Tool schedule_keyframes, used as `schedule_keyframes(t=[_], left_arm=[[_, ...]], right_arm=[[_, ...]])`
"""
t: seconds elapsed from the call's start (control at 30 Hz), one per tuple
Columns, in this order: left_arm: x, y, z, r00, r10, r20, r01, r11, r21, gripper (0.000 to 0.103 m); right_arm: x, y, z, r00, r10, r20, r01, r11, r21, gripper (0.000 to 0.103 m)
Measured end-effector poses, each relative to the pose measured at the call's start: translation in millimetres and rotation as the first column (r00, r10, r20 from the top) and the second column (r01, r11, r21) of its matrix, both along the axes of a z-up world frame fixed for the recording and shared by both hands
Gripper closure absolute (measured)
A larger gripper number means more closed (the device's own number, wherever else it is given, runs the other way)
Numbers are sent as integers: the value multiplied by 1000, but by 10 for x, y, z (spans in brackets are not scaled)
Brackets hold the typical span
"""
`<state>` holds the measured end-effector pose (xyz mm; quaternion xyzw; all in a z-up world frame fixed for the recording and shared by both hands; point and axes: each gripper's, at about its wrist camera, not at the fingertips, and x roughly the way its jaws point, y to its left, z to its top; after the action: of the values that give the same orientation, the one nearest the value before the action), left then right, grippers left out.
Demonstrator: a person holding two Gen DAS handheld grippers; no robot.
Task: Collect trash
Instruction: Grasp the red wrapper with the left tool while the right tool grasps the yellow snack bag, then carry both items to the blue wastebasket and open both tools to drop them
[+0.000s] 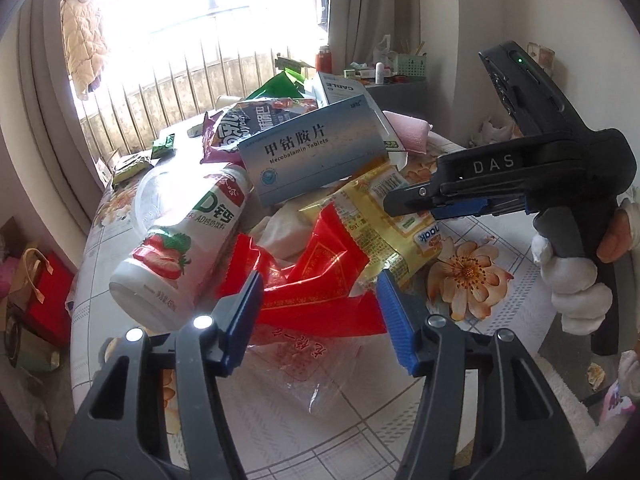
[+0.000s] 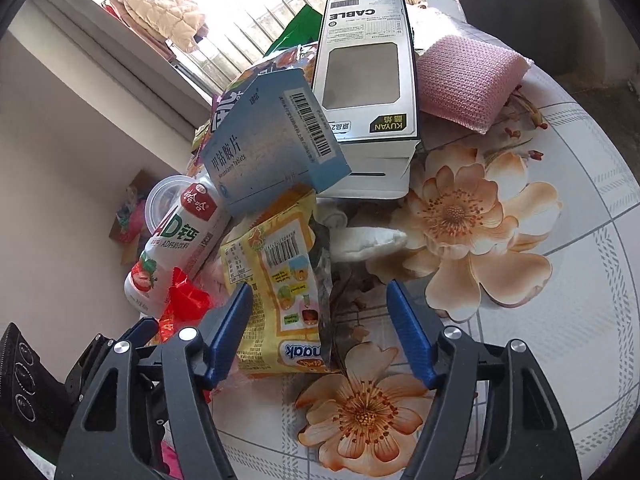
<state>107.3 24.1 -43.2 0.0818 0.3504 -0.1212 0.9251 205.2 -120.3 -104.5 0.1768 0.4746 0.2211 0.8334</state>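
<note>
A pile of trash lies on a table covered with a flowered cloth. My left gripper is open, its blue pads on either side of a crumpled red wrapper. My right gripper is open around the lower end of a yellow snack bag, and its right pad stands apart from the bag. The left wrist view shows the right gripper from the side, over that yellow snack bag, with a white-gloved hand holding it. A strawberry drink bottle lies to the left.
A blue tablet box leans on a white cable box, with a purple snack bag behind them. A pink knitted pad lies at the right and a white tissue under the pile. Bags stand on the floor to the left.
</note>
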Motion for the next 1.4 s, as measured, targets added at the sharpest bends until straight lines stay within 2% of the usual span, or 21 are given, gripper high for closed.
schedule_keyframes(t=[0.1,0.3,0.37,0.47,0.57,0.73,0.83,0.9,0.93,0.97,1.07,1.2,1.3,1.37,1.4], left_arm=[[79,18,-58,1000,7,-29,-8,1000,-9,57],[158,100,-123,998,25,-65,-27,999,-29,84],[143,122,-120,997,27,-69,-30,999,-41,95],[114,144,-89,998,32,-59,-35,998,-48,103],[59,181,-10,999,44,-27,-45,997,-59,103],[-93,193,204,998,45,49,-42,997,-69,103],[-127,154,301,997,31,66,-27,998,-63,103],[-93,112,317,999,21,46,-18,998,-58,81],[-52,79,313,999,16,39,-14,999,-48,57],[-25,36,307,999,11,40,-10,1000,-28,44],[80,-158,232,998,-39,48,35,996,77,44],[288,-378,11,999,-41,22,34,969,244,44],[417,-442,-131,1000,-27,-9,28,946,323,60],[474,-425,-196,999,-15,-35,26,942,335,76],[479,-412,-205,999,-9,-32,20,941,339,77]], right_arm=[[37,63,-30,1000,22,-5,-22,1000,-4,47],[64,151,-92,998,52,-25,-52,999,4,85],[37,137,-78,998,53,-23,-53,998,15,90],[-27,108,-4,999,50,-2,-49,998,31,94],[-104,65,85,999,39,22,-40,999,37,97],[-270,-118,263,998,15,62,-18,999,47,98],[-357,-216,351,997,-3,81,-1,999,50,98],[-420,-300,394,996,-15,92,10,999,49,98],[-450,-334,414,995,-22,98,18,999,46,98],[-485,-377,432,994,-28,103,23,999,45,98],[-548,-482,436,994,-43,105,37,998,52,98],[-546,-519,347,994,-52,91,46,997,62,98],[-534,-549,279,995,-47,83,41,997,71,98],[-520,-567,237,996,-43,81,36,996,79,98],[-511,-578,215,996,-40,80,33,996,85,98]])
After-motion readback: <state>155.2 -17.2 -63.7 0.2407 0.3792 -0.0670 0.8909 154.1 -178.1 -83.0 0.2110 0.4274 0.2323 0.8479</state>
